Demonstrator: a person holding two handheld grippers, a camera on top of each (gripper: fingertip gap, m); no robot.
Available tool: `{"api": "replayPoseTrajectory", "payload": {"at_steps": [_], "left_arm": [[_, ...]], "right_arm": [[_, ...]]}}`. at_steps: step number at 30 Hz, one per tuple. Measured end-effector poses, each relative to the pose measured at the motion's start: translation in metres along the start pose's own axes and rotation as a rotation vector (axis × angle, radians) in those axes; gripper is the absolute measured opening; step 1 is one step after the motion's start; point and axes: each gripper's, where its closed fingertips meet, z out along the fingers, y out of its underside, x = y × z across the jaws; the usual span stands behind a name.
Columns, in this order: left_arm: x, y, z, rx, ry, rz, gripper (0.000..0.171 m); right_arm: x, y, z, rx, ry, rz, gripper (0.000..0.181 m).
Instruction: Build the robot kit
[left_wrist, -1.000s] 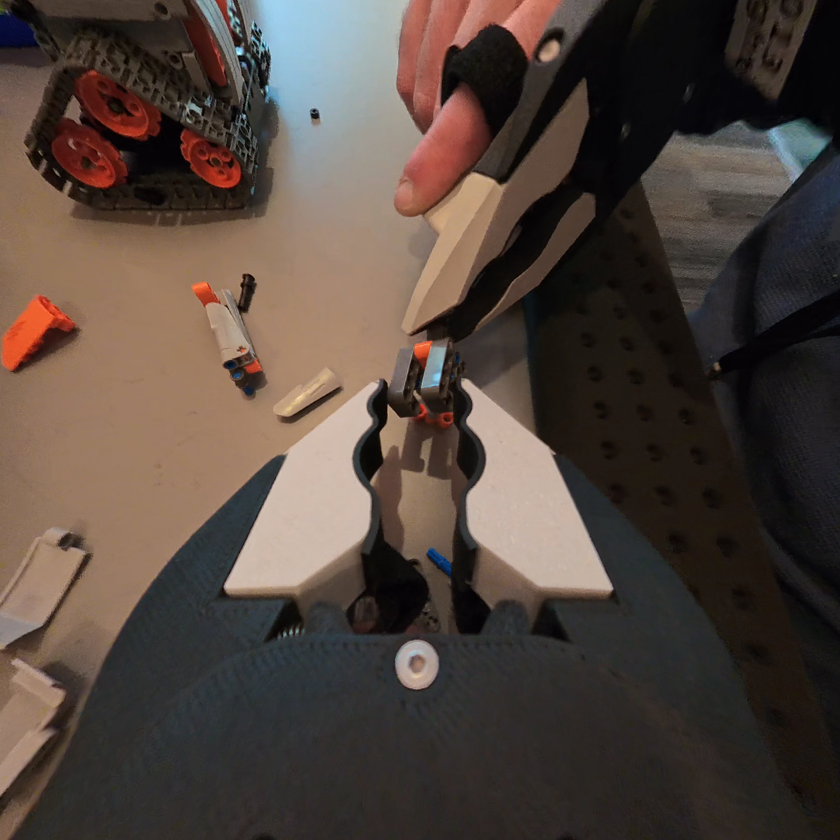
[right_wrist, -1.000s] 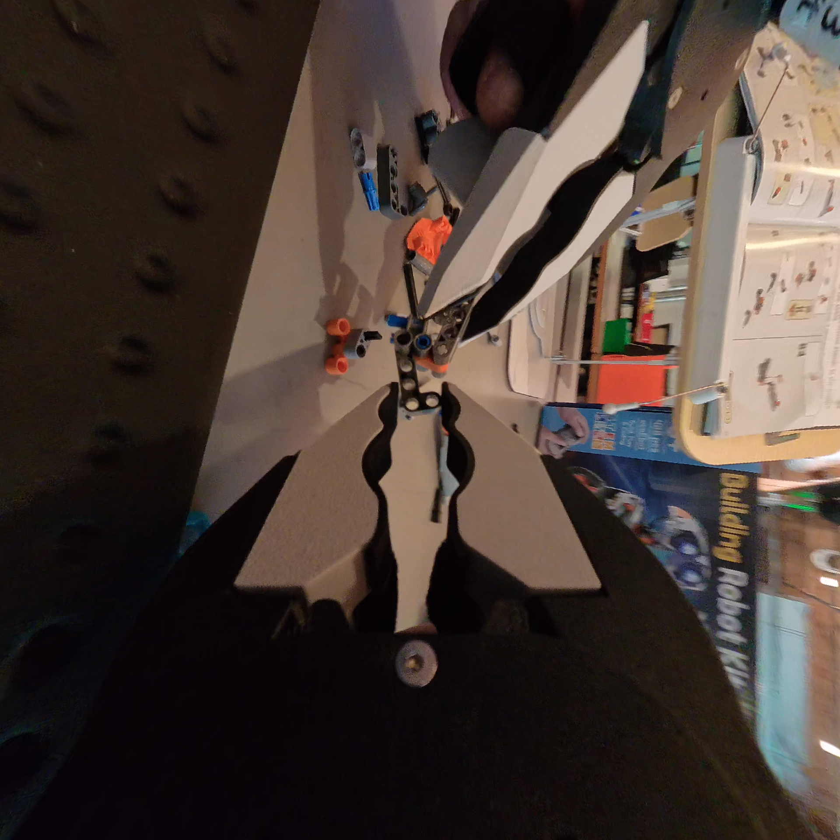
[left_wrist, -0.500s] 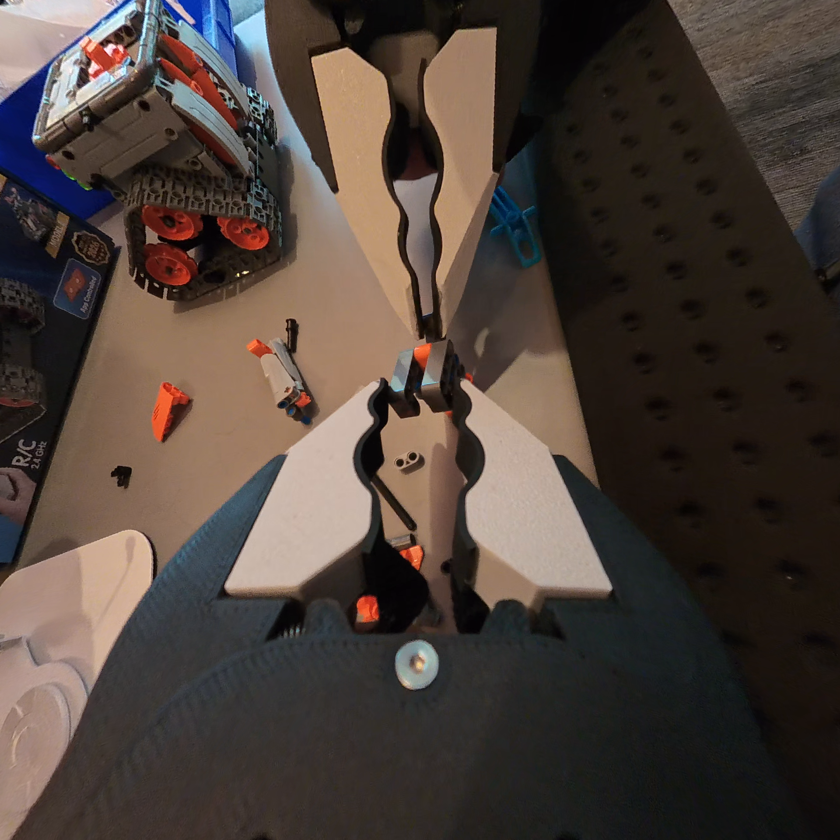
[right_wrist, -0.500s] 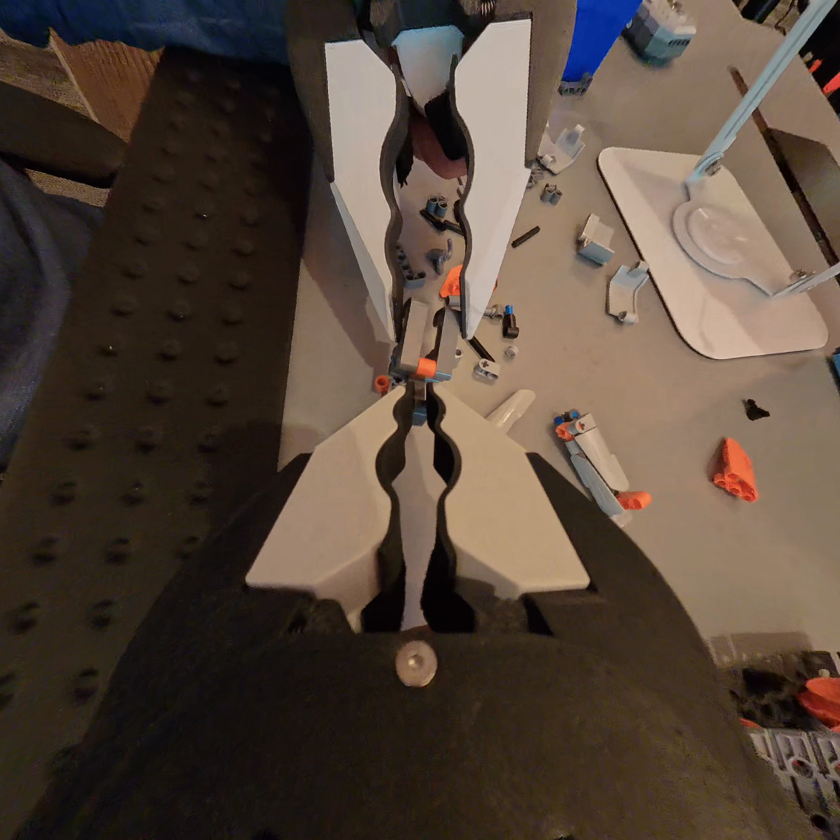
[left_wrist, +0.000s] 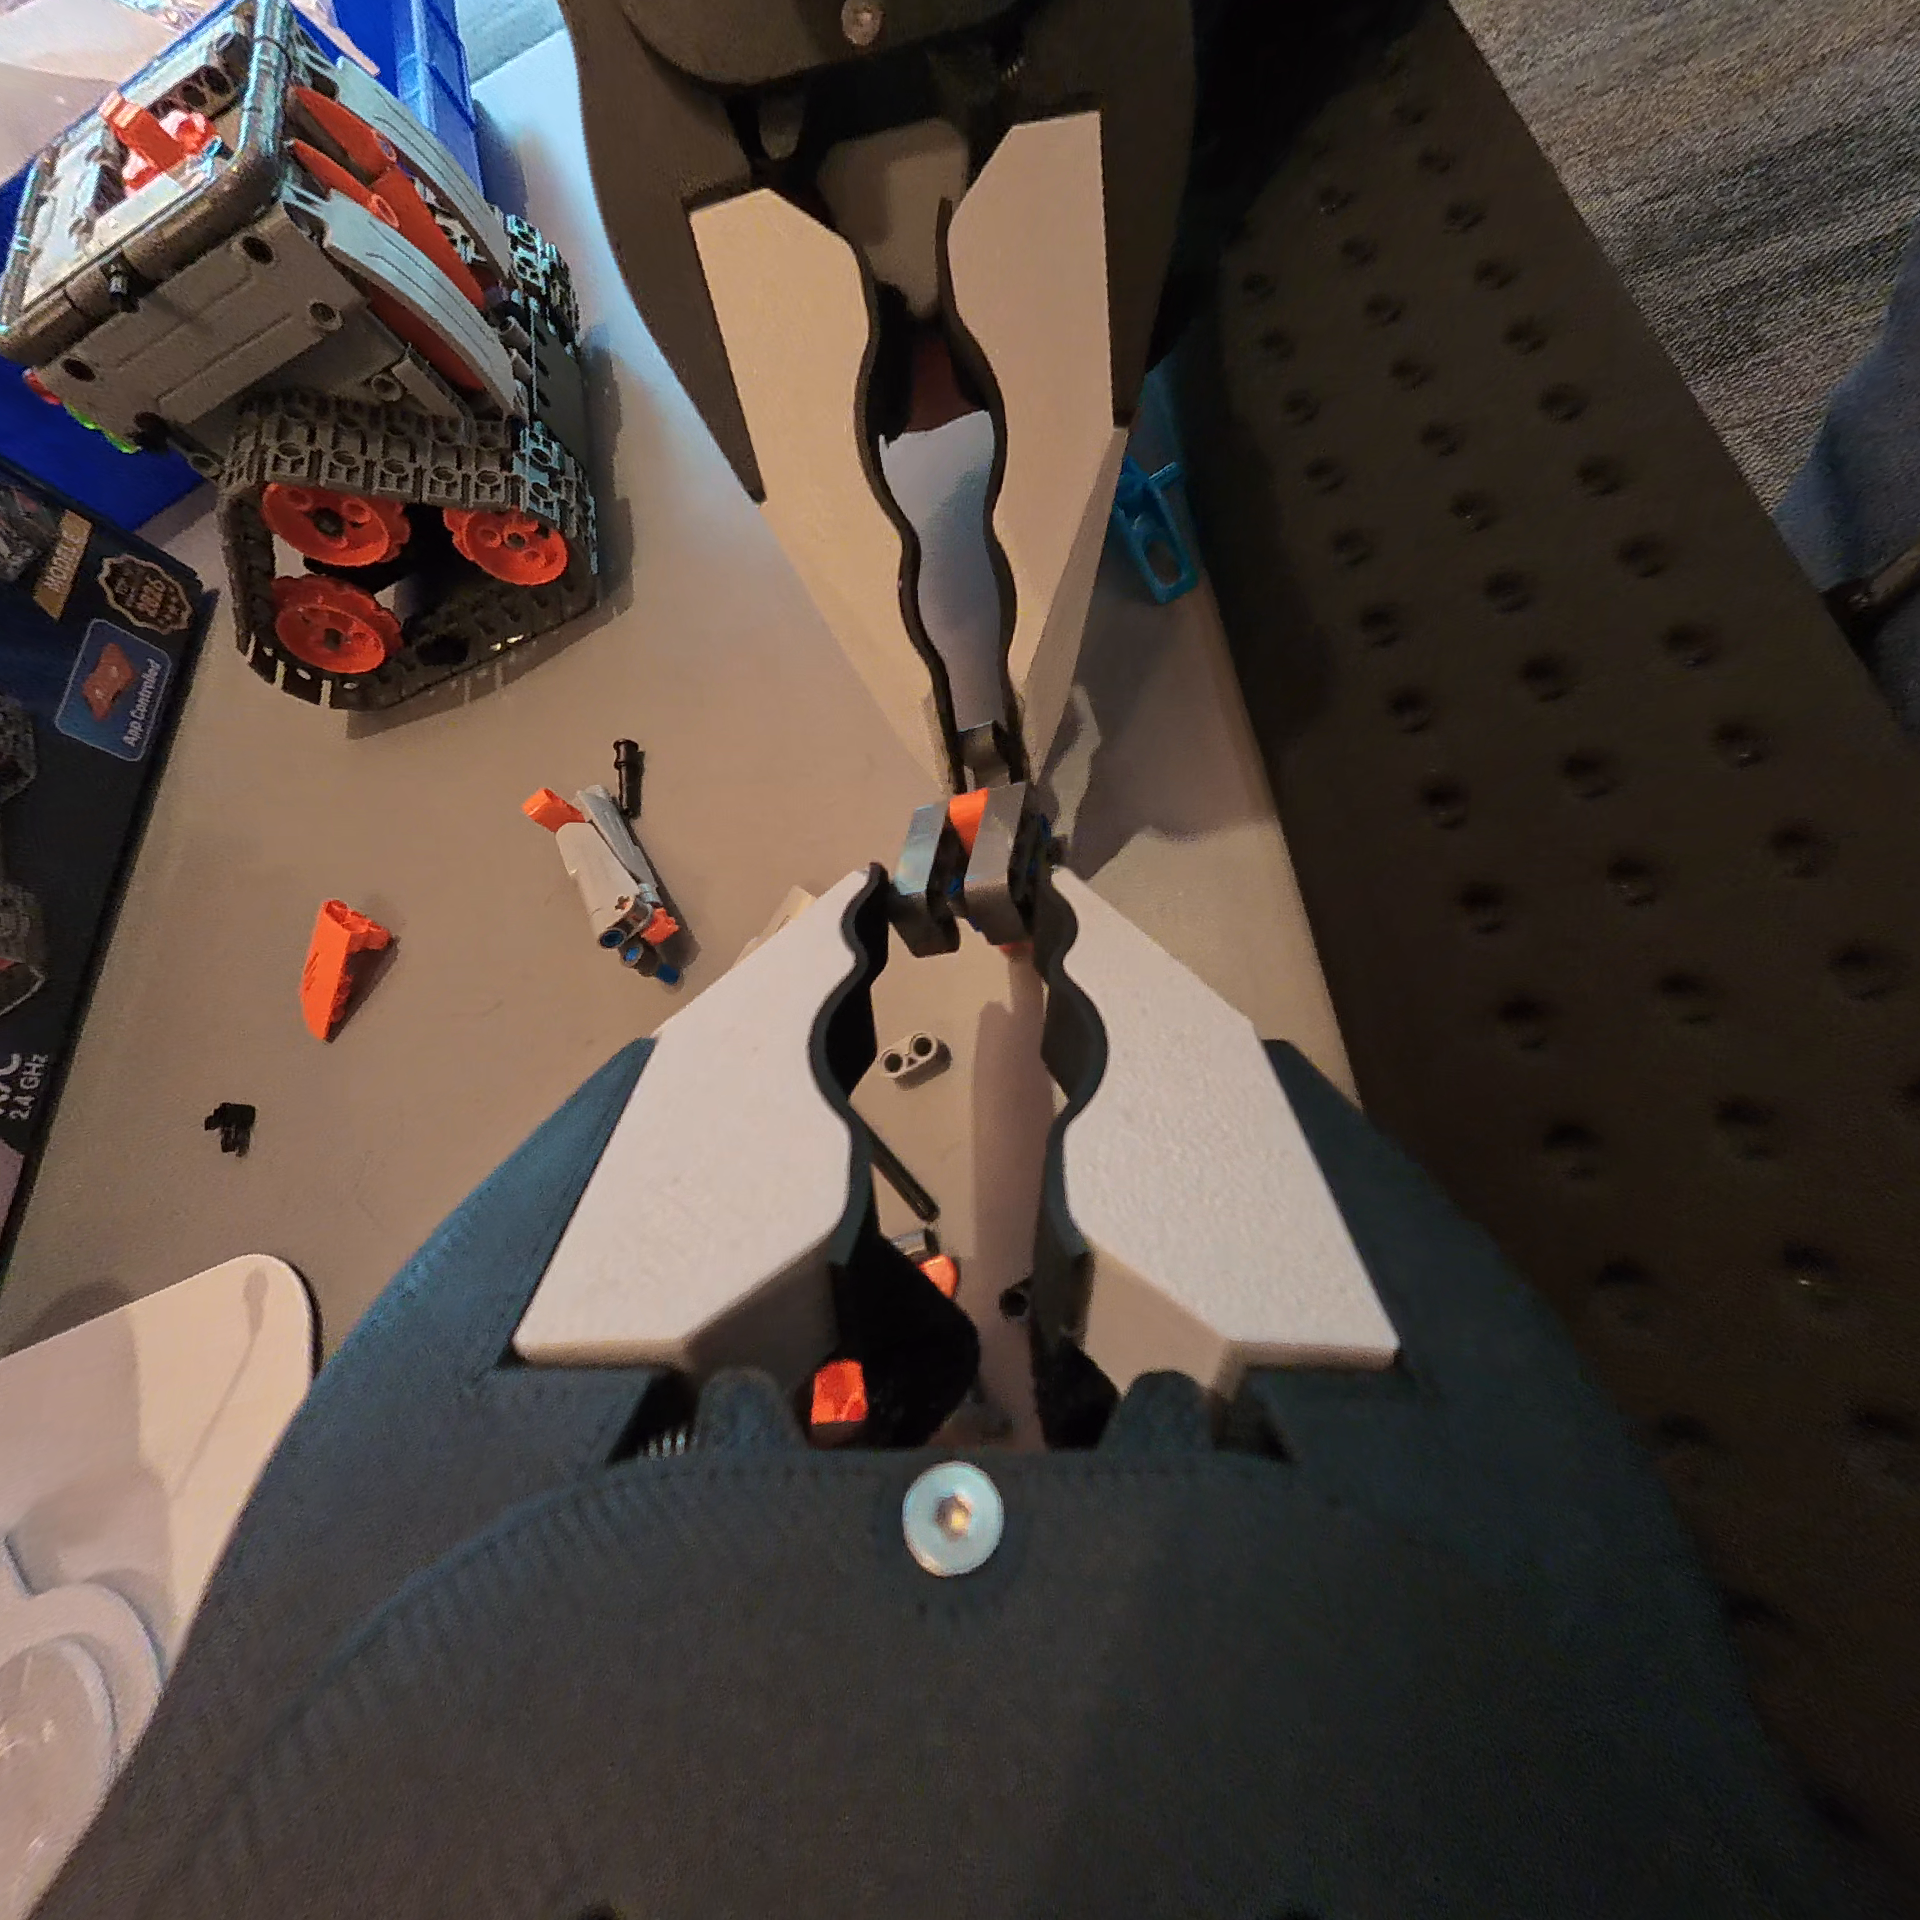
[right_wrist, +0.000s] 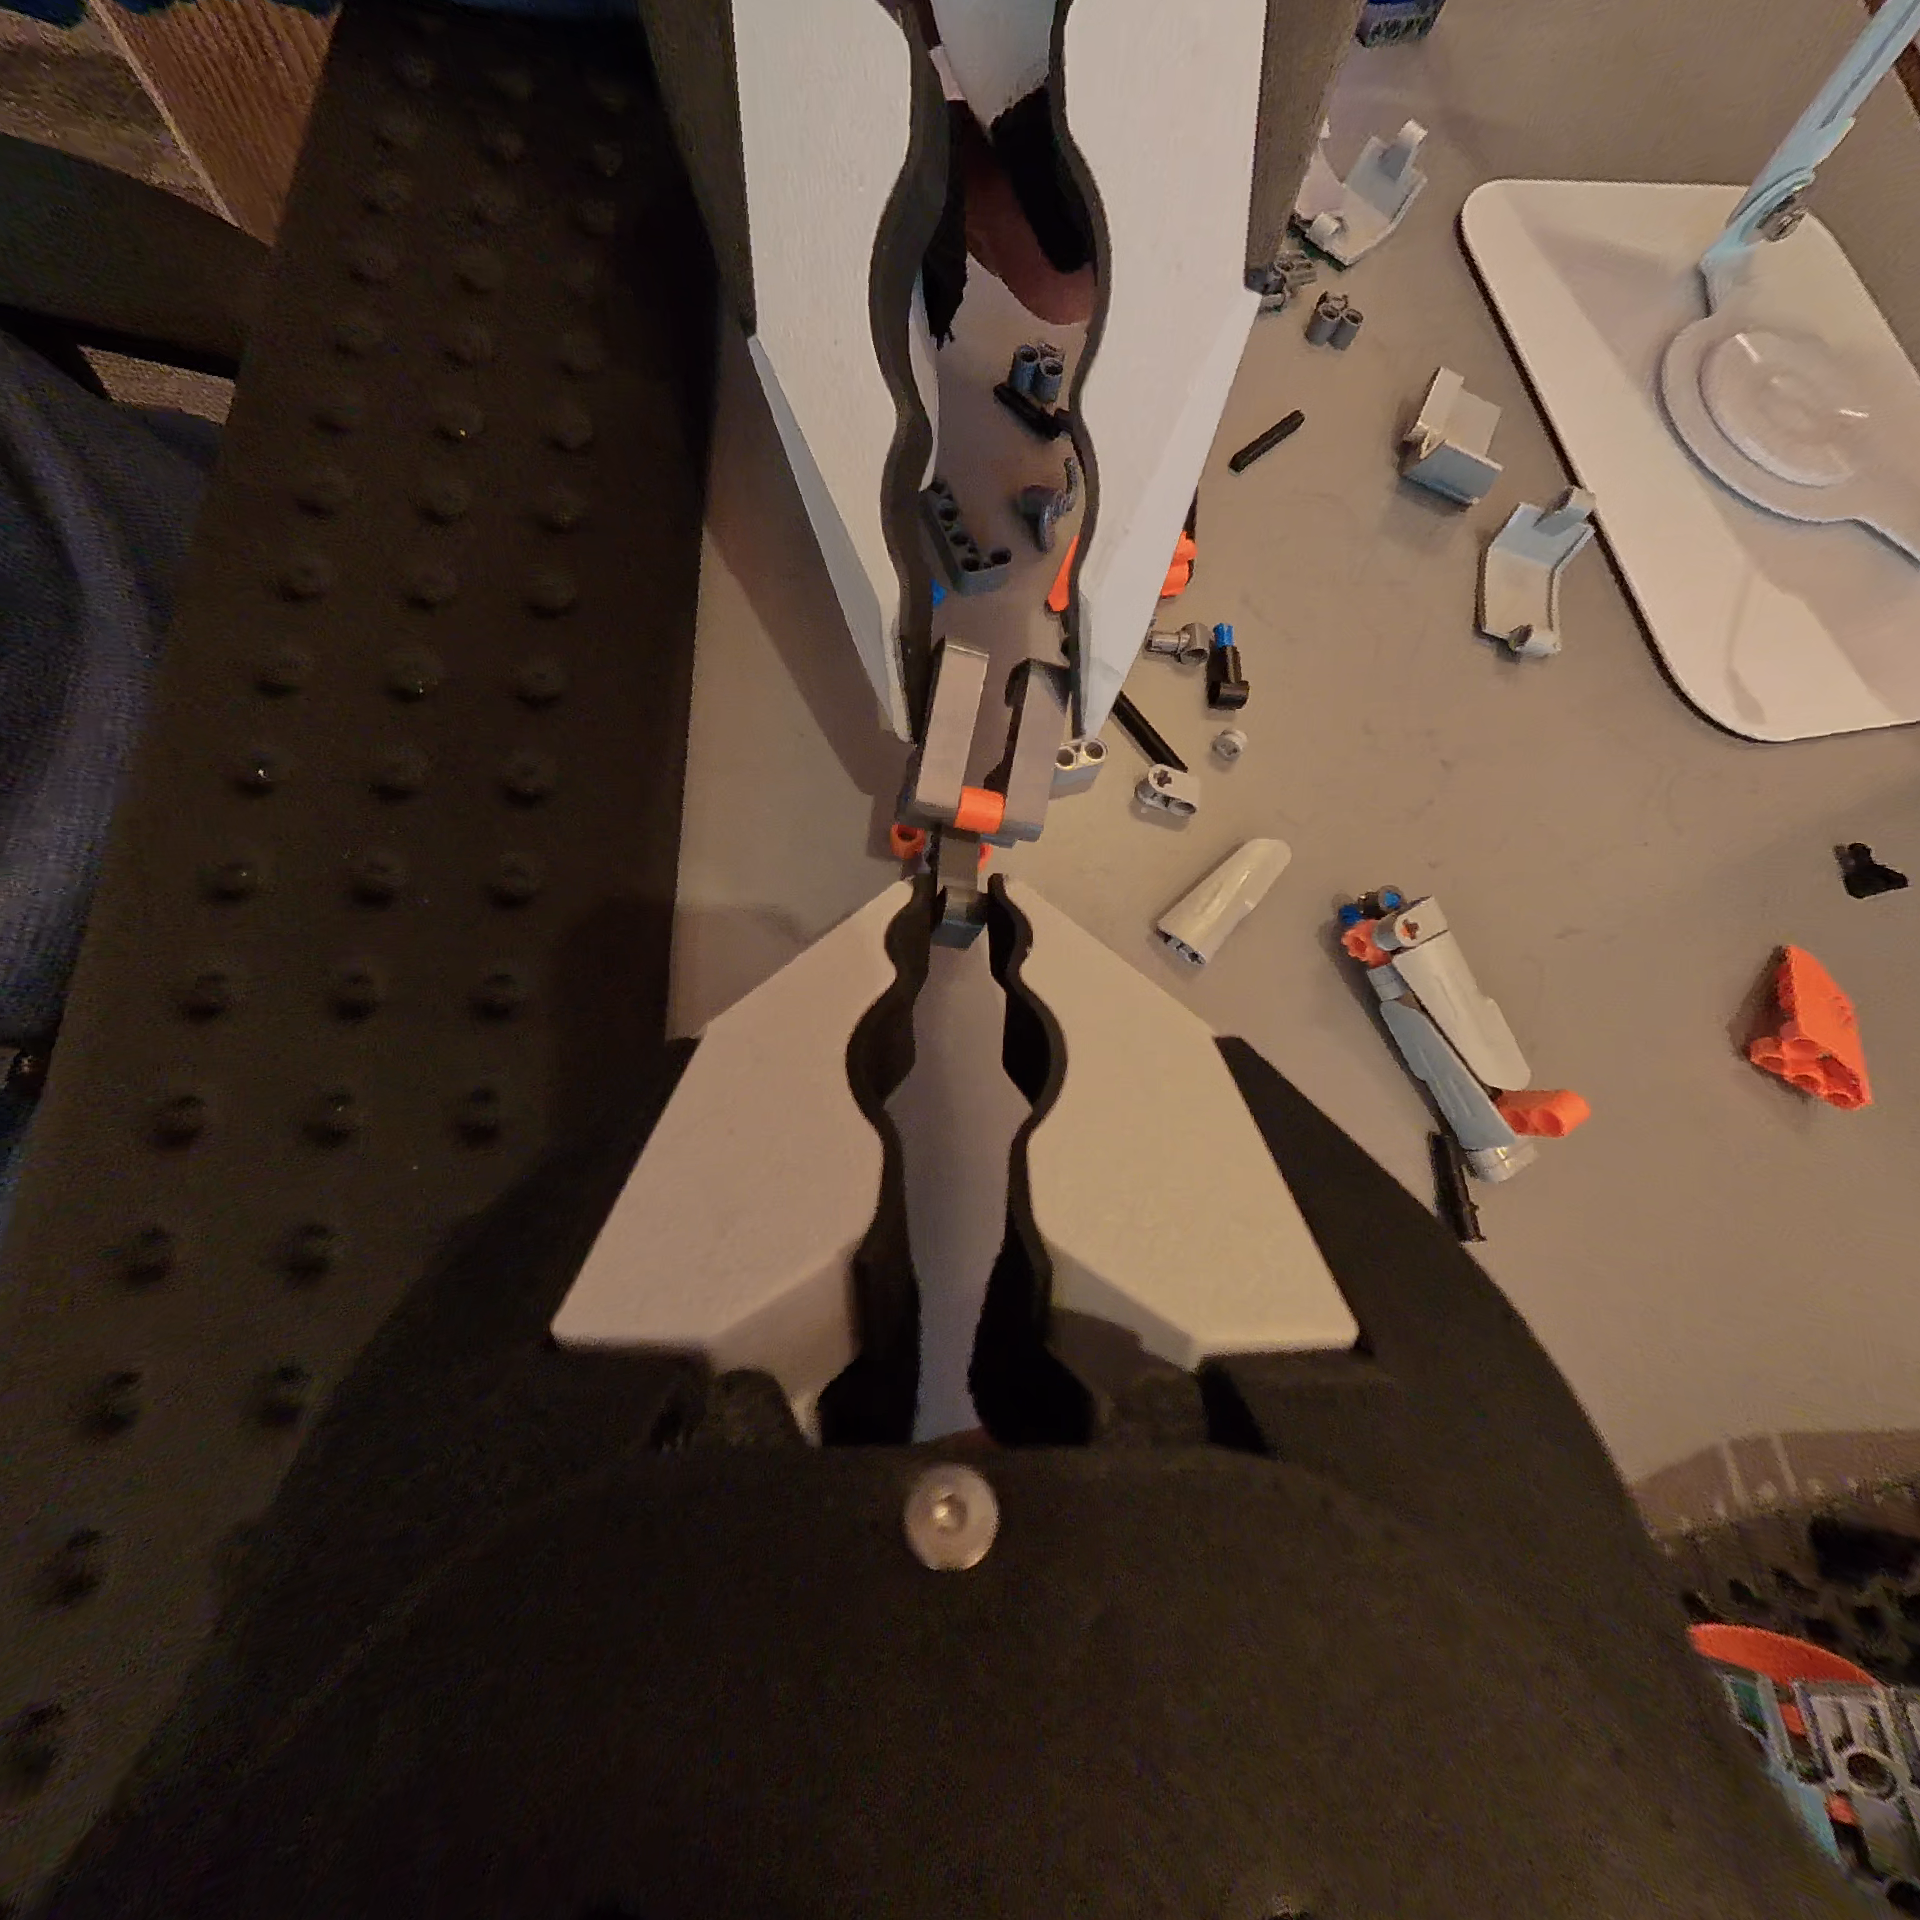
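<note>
A small grey-and-orange brick assembly (left_wrist: 971, 868) is held above the grey surface (left_wrist: 436, 914) between two grippers set tip to tip. The jaws of the left gripper (left_wrist: 961, 904) are closed on the assembly's two grey beams, while the jaws of the right gripper (right_wrist: 954, 902) are pinched on a thin grey piece (right_wrist: 958, 883) at its other end. Loose parts are scattered on the surface: a grey-and-white bar (left_wrist: 608, 878) with orange and blue pins, an orange wedge (left_wrist: 338, 966), a small grey connector (left_wrist: 914, 1058) seen between the left fingers, a black pin (left_wrist: 625, 771) and a pale curved panel (right_wrist: 1226, 899). A tracked vehicle (left_wrist: 312, 395) with orange wheels is parked well apart at the far left. A dark studded board (left_wrist: 1558, 727) is laid along the surface's edge, just beside both grippers. A white stand base (right_wrist: 1683, 436) is seen at the right.
</note>
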Motion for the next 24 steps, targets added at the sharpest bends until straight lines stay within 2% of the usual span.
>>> {"api": "replayPoseTrajectory", "payload": {"at_steps": [24], "left_arm": [[0.005, 0.012, 0.007, -0.051, -0.012, 0.031, 0.026]], "right_arm": [[-0.003, 0.004, 0.003, -0.06, 0.014, -0.072, 0.007]]}}
